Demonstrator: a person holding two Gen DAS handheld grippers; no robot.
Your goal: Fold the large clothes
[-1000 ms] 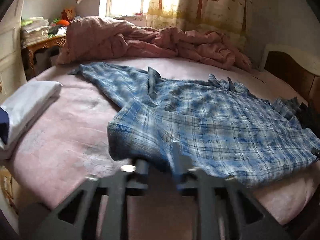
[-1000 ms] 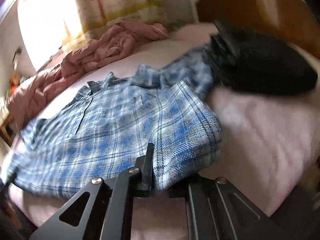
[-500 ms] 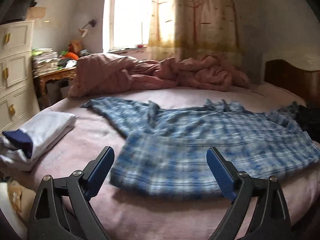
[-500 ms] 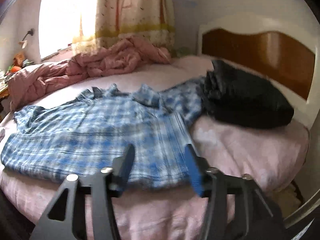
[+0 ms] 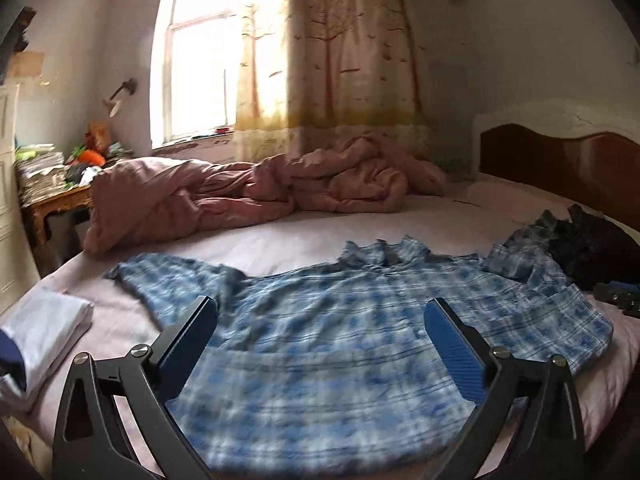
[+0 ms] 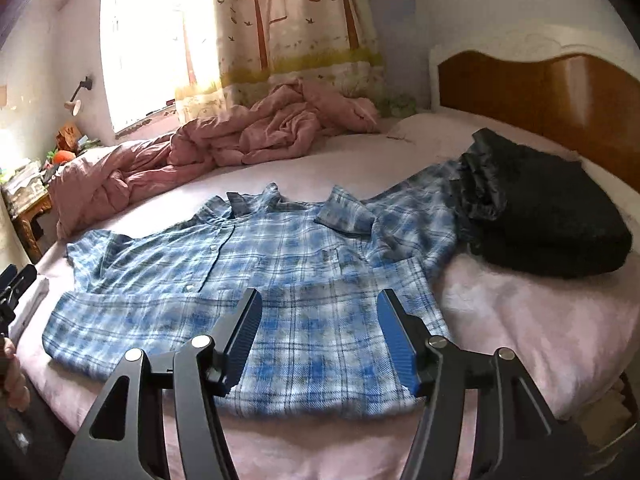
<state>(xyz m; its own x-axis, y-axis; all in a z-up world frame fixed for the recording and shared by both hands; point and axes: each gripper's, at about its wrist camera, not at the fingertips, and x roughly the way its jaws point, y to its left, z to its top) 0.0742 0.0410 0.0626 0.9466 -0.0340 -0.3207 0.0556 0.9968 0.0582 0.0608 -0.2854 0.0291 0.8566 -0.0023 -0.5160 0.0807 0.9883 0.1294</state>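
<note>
left gripper [image 5: 320, 316]: hovering over the near hem of the shirt, fingers [image 5: 192, 332] spread wide, gripping nothing.
right gripper [image 6: 318, 312]: also hovering above the hem, fingers [image 6: 396, 340] released and apart, nothing between them.
plaid shirt [image 6: 248, 280]: blue-and-white, lying face up on the bed [image 6: 540, 320], collar pointing toward the window, button placket showing, bottom part looking doubled up over the body.
right-side sleeve [image 6: 416, 216]: stretching out toward the headboard, its end touching or tucked under the black garment [image 6: 548, 220]; I can't tell which.
left-side sleeve [image 5: 160, 280]: lying out flat toward the folded white cloth [image 5: 44, 328].
folded white cloth: sitting at the bed edge, near the sleeve but apart from it.
pink duvet [image 5: 248, 196]: bunched up along the far side of the bed under the curtain [image 5: 332, 56].
wooden headboard [image 6: 540, 92]: standing behind the black garment.
</note>
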